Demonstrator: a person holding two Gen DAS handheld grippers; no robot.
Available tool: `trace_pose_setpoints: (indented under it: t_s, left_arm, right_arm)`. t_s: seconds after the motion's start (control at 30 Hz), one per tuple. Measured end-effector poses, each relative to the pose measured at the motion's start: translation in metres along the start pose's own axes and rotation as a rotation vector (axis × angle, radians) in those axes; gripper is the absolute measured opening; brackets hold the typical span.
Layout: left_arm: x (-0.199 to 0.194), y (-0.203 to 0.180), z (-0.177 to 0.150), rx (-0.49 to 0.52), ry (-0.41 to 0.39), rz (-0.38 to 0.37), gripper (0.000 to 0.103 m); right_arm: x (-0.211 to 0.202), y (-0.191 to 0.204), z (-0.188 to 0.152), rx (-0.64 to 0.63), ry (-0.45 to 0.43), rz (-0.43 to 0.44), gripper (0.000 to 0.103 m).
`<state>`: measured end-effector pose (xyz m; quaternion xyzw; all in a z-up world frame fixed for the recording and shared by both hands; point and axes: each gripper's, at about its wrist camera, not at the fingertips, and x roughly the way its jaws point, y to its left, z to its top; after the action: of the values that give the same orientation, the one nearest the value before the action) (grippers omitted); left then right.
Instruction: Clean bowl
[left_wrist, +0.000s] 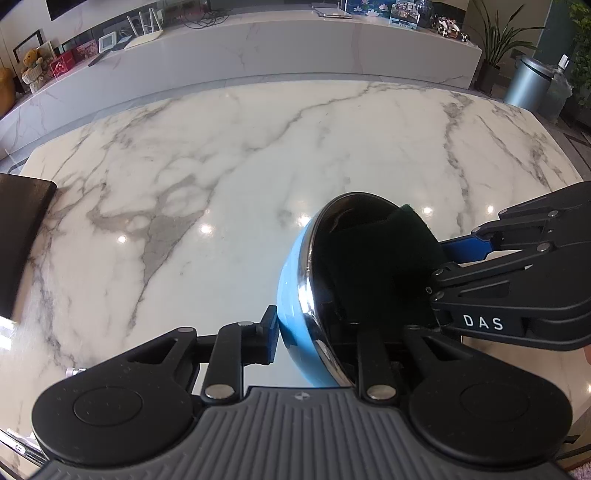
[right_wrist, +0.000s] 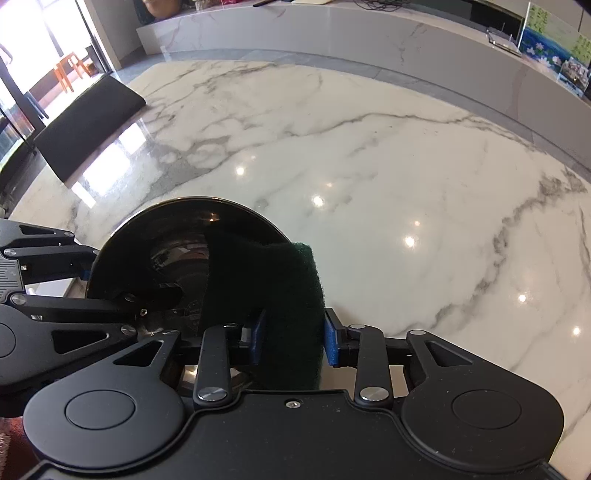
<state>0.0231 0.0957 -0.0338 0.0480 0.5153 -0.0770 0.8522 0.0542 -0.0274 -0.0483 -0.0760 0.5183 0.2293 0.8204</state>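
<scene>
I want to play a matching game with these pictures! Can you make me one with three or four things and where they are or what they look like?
Things:
1. bowl
2. scouring pad
3. table
4. left gripper

Descriptions:
A. white marble with grey veins
B. dark green, squeezed by the right gripper
C. blue outside, shiny inside, tilted
D. clamped on the bowl's rim

Pairs: 1-C, 2-B, 3-A, 4-D

Left gripper (left_wrist: 310, 332) — angled downward, jaws clamped on bowl (left_wrist: 295, 291) wall, right gripper (right_wrist: 293, 338) — angled downward, pads pinching scouring pad (right_wrist: 273, 295).
</scene>
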Motion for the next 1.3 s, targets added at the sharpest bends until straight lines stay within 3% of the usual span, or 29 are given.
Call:
trace_pose_setpoints:
  t_s: [0.33, 0.6, 0.9, 1.07, 1.2, 1.3]
  left_arm:
    - [0.001, 0.009, -0.001, -0.039, 0.008, -0.012, 0.022]
    - [0.008, 0.029, -0.001, -0.135, 0.057, -0.105, 0.022]
    - [0.012, 0.002, -0.002, -0.046, 0.091, -0.199, 0.022]
    - [0.010, -0.009, 0.009, 0.054, 0.056, -0.114, 0.023]
    - [0.009, -0.016, 0.016, 0.112, 0.009, -0.091, 0.028]
    - [0.010, -0.020, 0.017, 0.142, -0.025, -0.064, 0.025]
  right_arm:
    - [0.003, -0.009, 0.001, 0.091, 0.014, 0.042, 0.020]
    - [-0.004, -0.010, 0.000, 0.119, 0.053, 0.071, 0.017]
    - [-0.019, -0.027, -0.015, 0.088, 0.100, 0.001, 0.017]
    - [-0.020, -0.021, -0.014, 0.007, 0.104, -0.011, 0.017]
    - [-0.019, -0.015, -0.010, -0.054, 0.115, -0.017, 0.017]
    - [-0.017, -0.015, -0.007, -0.060, 0.123, -0.012, 0.017]
